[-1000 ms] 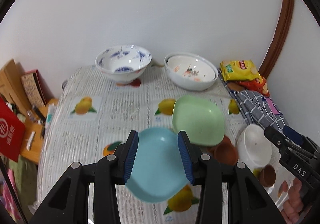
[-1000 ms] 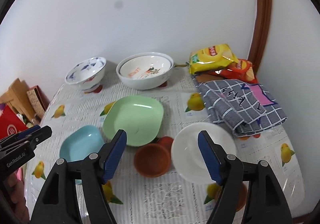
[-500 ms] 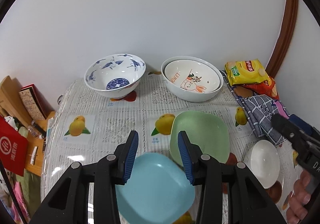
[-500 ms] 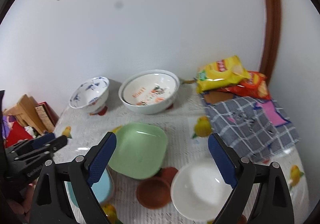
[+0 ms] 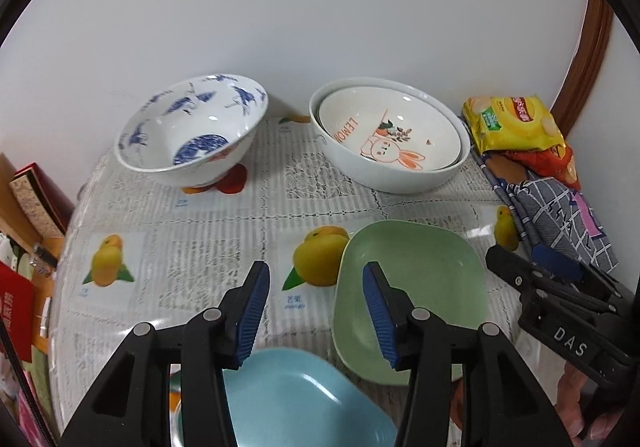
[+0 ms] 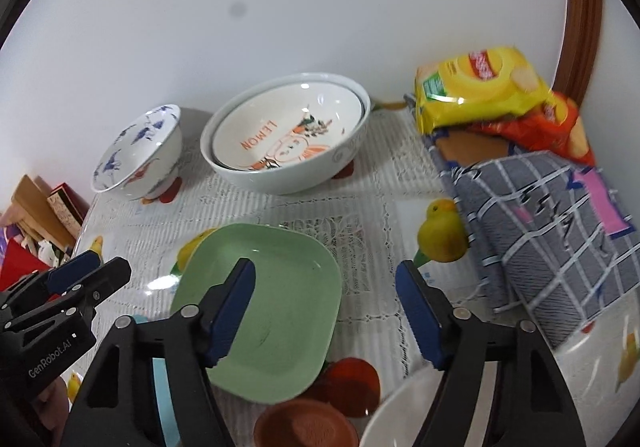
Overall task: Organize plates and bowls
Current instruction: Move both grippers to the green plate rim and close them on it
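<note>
My left gripper [image 5: 315, 275] hangs above the lemon-print tablecloth with its jaws opening and nothing between them. A light blue plate [image 5: 304, 403] lies just below it, and a green plate [image 5: 424, 279] lies to its right. My right gripper [image 6: 325, 271] hovers over the green plate's [image 6: 272, 287] right edge. Its jaws are closing and its pads touch nothing. At the back stand a blue-and-white bowl [image 5: 192, 135] and a rabbit-print bowl [image 5: 392, 135] nested inside a larger pale bowl. A small brown bowl [image 6: 304, 427] and a white bowl [image 6: 400, 415] sit low in the right wrist view.
Yellow and red snack bags [image 6: 480, 87] and a folded checked cloth [image 6: 540, 227] fill the table's right side. Boxes and books [image 5: 24, 207] stand off the left edge. A white wall runs directly behind the bowls.
Both grippers have moved forward and down toward the back bowls. The blue plate has slid to the bottom of the left view. The left jaws widened a little; the right jaws widened, then narrowed.
</note>
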Demonstrator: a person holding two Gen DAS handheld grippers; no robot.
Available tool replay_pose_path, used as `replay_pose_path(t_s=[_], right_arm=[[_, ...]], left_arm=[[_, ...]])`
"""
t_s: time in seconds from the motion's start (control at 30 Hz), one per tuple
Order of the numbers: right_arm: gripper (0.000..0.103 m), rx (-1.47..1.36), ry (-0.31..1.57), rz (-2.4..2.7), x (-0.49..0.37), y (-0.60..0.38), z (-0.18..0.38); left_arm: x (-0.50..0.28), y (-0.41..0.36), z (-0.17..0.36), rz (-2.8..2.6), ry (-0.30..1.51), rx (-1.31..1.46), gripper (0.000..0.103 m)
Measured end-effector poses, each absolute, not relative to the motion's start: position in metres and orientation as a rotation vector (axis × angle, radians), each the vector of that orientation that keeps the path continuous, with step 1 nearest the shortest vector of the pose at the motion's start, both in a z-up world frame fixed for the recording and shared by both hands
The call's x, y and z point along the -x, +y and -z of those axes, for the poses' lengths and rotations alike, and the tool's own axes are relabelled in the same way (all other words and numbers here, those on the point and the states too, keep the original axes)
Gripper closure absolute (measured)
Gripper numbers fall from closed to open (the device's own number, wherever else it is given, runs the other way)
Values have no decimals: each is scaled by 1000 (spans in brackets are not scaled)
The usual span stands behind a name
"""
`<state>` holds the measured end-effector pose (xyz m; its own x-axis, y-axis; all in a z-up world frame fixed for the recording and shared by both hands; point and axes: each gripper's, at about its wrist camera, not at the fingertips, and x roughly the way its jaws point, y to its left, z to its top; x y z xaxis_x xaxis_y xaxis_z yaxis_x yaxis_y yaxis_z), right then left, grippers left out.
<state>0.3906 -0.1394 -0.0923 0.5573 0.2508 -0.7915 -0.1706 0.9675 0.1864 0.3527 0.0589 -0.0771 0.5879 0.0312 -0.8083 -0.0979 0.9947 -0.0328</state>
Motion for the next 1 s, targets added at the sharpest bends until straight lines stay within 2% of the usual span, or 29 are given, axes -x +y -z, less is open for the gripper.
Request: replay_pose_path(t_s=[0.13, 0.3, 0.43, 0.53, 0.77, 0.87, 0.97, 1.0], right_arm=[[35, -76, 985, -253, -391, -141, 105], [36, -46, 1006, -251, -392, -132, 117], [45, -33, 1038, -239, -394, -125, 127], [46, -14, 1040, -218, -395, -123, 130], [49, 44, 1039, -159, -397, -116, 134], [59, 65, 1049, -145, -399, -113, 137], [76, 70, 1058, -151, -399, -112, 140], [85, 66, 1066, -156, -400, -112, 142]], left_arm=[[-366, 60, 95, -58, 976, 114, 57], [-374, 58, 110, -39, 1010, 114, 57], [-375, 60, 118, -17, 1029, 129, 59], [-378, 60, 123, -17, 1037, 122, 61], [-382, 57, 137, -4, 1076, 126, 72], [-384, 55, 141, -7, 1086, 123, 79], [-386, 53, 145, -2, 1096, 125, 88], [-386, 53, 146, 6, 1096, 128, 92]])
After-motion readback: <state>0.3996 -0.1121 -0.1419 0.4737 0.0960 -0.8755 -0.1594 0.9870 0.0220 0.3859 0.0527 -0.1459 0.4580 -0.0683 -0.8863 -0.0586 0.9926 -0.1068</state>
